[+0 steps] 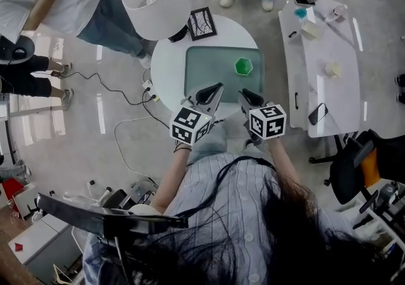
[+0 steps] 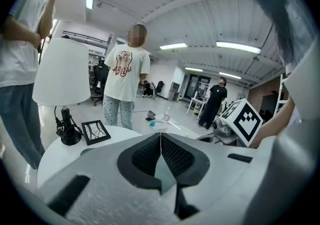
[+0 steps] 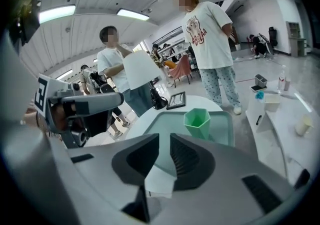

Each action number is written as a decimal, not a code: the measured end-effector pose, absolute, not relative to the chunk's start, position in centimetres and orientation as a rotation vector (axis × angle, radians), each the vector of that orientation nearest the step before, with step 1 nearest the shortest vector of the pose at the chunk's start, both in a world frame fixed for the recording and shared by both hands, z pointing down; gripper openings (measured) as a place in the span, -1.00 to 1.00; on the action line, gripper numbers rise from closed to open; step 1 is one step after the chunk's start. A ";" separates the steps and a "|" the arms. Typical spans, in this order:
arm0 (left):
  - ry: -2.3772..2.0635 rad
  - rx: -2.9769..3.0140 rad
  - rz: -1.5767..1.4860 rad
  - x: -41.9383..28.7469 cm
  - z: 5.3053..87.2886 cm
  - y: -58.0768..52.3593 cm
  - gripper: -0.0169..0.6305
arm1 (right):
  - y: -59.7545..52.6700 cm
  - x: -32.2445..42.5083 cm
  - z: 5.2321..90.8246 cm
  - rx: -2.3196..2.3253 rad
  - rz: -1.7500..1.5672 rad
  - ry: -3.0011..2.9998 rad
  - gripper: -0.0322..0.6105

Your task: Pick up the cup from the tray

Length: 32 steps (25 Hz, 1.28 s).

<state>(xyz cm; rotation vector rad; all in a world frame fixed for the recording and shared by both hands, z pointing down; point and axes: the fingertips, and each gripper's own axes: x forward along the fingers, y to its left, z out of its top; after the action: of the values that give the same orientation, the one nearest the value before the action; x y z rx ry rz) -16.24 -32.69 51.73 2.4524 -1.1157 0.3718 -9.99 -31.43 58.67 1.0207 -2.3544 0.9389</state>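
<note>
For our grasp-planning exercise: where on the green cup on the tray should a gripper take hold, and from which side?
Probably the cup by its near wall just under the rim, one jaw inside, one outside, coming from the person's side with the right gripper. It stands upright and open-mouthed on the tray, its flat-faced sides narrowing downward. The shut jaws must open first.

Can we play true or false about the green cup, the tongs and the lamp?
1. The green cup stands upright on the tray. True.
2. The right tongs hold the cup. False: they are shut on nothing, and the cup stands apart, ahead of them.
3. The lamp stands on the tray. False: it stands on the round table beside the tray, near the picture frame.
4. The left tongs are shut and empty. True.
</note>
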 end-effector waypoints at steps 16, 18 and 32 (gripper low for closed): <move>-0.903 2.474 0.465 -15.4 54.4 -35.1 -0.90 | -36.1 -9.2 64.9 1.141 1.024 -2.243 -0.58; -0.898 2.471 0.473 -15.5 54.5 -35.2 -0.90 | -36.0 -9.2 65.8 1.117 1.023 -2.225 -0.45; -0.892 2.439 0.514 -16.9 56.0 -35.3 -0.90 | -39.1 -9.4 68.6 1.156 0.830 -2.211 0.10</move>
<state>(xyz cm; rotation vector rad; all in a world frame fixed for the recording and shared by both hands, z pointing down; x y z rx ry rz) -16.92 -35.34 56.00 2.4391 -0.8922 0.5143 -9.40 -39.13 68.58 1.1556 -2.2110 0.8296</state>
